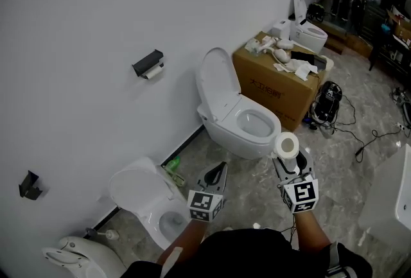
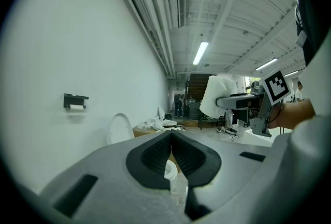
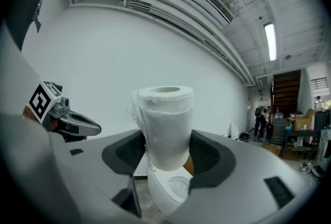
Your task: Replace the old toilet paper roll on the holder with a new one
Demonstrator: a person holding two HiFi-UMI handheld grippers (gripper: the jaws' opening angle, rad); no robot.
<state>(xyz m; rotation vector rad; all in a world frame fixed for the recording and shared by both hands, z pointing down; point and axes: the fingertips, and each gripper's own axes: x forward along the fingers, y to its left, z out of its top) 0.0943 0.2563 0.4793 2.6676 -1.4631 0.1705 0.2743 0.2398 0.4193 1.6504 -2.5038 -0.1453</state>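
Clamping the new toilet paper roll (image 3: 164,114) upright in my right tongs (image 3: 166,151); left tongs (image 2: 171,148) clenched shut, empty, wall holder (image 1: 148,64) well apart from both.

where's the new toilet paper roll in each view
Head view: toilet paper roll right of centre, in the right gripper.
Left gripper view: upper right of centre, in that same gripper.
Right gripper view: dead centre, upright between the jaws.
Shared landmark: the open toilet.
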